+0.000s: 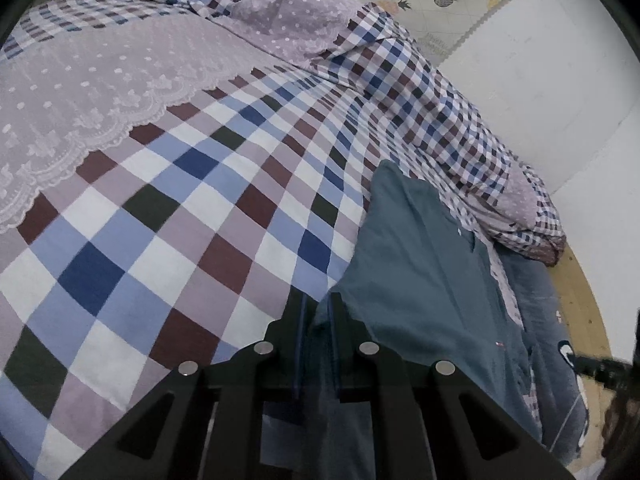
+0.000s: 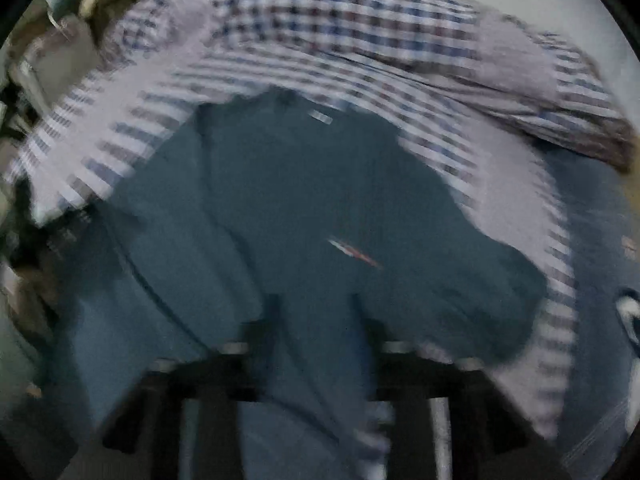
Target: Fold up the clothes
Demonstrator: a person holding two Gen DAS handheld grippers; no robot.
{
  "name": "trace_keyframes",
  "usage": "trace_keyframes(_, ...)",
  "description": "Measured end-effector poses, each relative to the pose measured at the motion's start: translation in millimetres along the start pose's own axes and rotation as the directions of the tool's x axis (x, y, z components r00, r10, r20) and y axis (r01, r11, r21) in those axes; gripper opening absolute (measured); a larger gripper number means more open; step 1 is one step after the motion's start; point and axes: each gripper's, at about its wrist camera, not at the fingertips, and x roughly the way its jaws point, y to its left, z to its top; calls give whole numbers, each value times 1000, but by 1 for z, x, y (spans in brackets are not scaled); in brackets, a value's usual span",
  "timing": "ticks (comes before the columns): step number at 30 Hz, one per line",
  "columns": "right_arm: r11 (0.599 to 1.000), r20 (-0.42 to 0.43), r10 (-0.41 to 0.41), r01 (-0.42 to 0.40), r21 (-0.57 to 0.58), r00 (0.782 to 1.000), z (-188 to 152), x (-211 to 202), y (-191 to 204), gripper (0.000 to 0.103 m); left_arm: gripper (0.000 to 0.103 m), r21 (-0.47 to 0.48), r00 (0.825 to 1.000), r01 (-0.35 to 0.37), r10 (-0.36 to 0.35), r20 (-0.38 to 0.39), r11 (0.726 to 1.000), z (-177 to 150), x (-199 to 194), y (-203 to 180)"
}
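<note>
A teal shirt (image 1: 420,264) lies on the checked bedspread (image 1: 180,220), at the right of the left wrist view. My left gripper (image 1: 319,308) is shut on the shirt's near edge, with teal cloth pinched between its fingers. The right wrist view is blurred by motion. There the teal shirt (image 2: 320,184) is spread out with its neck label farthest from me and a small red logo on the chest. My right gripper (image 2: 316,332) sits at the shirt's near edge, jaws apart, and a ridge of teal cloth runs through the gap.
A rumpled checked quilt (image 1: 440,120) is piled along the far side by the white wall (image 1: 540,80). A lilac lace cover (image 1: 80,92) lies at left. A blue denim garment (image 1: 540,312) sits right of the shirt beside the wooden bed edge (image 1: 580,300). Clutter (image 2: 60,40) fills the right view's upper left.
</note>
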Motion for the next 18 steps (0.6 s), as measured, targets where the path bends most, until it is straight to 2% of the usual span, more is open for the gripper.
trace_keyframes(1, 1000, -14, 23, -23, -5, 1000, 12, 11, 6, 54, 19, -20, 1000, 19, -18, 3, 1000, 1, -1, 3)
trace_keyframes(6, 998, -49, 67, -67, -8, 997, 43, 53, 36, 54, 30, -118, 994, 111, -110, 21, 987, 7, -5, 19)
trace_keyframes(13, 992, -30, 126, -126, -28, 992, 77, 97, 77, 54, 36, -249, 971, 239, -231, 62, 939, 14, -11, 40)
trace_keyframes(16, 990, -5, 141, -141, -19, 990, 77, 102, 90, 54, 36, -265, 971, 240, -231, 65, 934, 16, -10, 43)
trace_keyframes(18, 989, 11, 149, -149, -17, 989, 75, 102, 94, 54, 36, -230, 980, 199, -195, 37, 953, 17, -6, 36)
